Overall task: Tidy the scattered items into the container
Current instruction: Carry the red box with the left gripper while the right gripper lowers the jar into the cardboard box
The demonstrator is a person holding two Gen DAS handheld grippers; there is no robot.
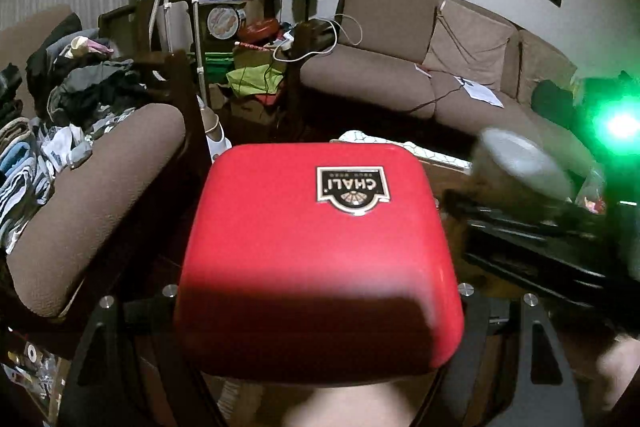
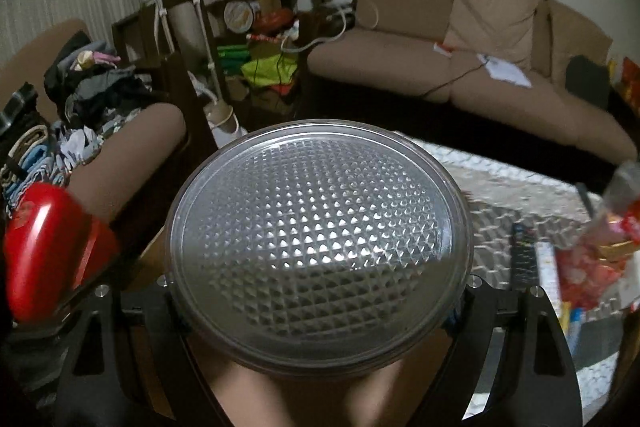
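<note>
So on my left wrist cam the left gripper (image 1: pixel 320 327) is clamped on a red Chali tin (image 1: pixel 320 259), which fills the centre and bottom of the frame with the logo upside down. Far right of that view there's a blurry round lid (image 1: pixel 524 163) next to a green glare.

On the right wrist cam, the right gripper (image 2: pixel 320 307) is clamped on that clear round lid with a diamond pattern (image 2: pixel 320 247), dead centre. The red tin (image 2: pixel 52 251) shows at the lower left edge.

Behind both: a brown sofa (image 2: pixel 460 67) across the upper right, a clothes pile (image 2: pixel 80 99) at left, and a remote (image 2: pixel 525 259) lying on a patterned tablecloth (image 2: pixel 500 195) at lower right, next to red snack packets (image 2: pixel 588 267).
</note>
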